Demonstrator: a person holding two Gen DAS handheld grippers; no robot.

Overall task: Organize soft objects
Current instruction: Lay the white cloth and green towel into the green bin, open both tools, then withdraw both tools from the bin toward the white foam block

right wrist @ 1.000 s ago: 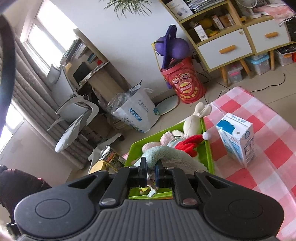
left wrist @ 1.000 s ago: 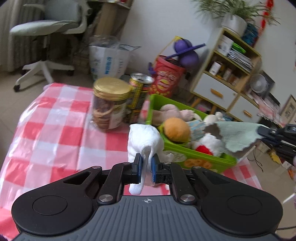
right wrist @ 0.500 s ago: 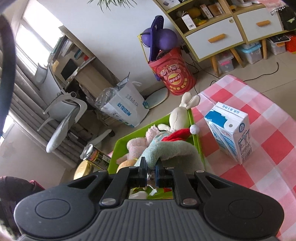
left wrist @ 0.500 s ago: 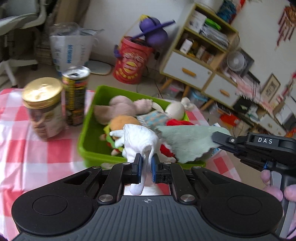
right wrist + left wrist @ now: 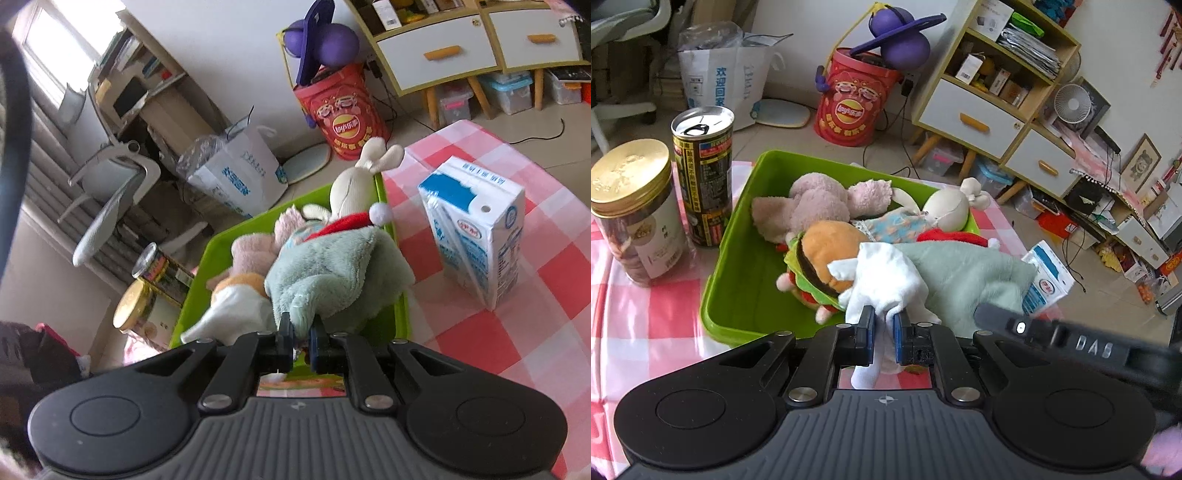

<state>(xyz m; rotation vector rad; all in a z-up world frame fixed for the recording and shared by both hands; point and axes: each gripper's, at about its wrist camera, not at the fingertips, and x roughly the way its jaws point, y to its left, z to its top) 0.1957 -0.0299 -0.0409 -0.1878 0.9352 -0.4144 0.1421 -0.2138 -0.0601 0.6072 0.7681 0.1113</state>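
While both cloths hang over the green bin, the left hand-held gripper is clamped on a white cloth and the right hand-held gripper is clamped on a pale green fleece cloth, each pinching a gathered fold with the jaws nearly together; in the left wrist view the white cloth sits at 6 o'clock of the bin, draped against a burger plush, and the green fleece spreads from it toward 3 o'clock, over the bin's near right corner; a pink plush and a cream rabbit doll fill the bin's far side at 12 o'clock, a gold-lidded jar and a black drink can stand on the checked counter at 9 o'clock, just beside the bin wall, and a milk carton stands at 3 o'clock in the right wrist view, near the bin but apart from it; the step in hand looks to be laying both cloths inside the bin, and doing it well probably means lowering each until its bulk rests on the toys before letting go, keeping the fleece's loose edge inside the right rim so that it does not slide out toward the carton, releasing one side at a time, and lifting straight up so that no fibre snags on the pads
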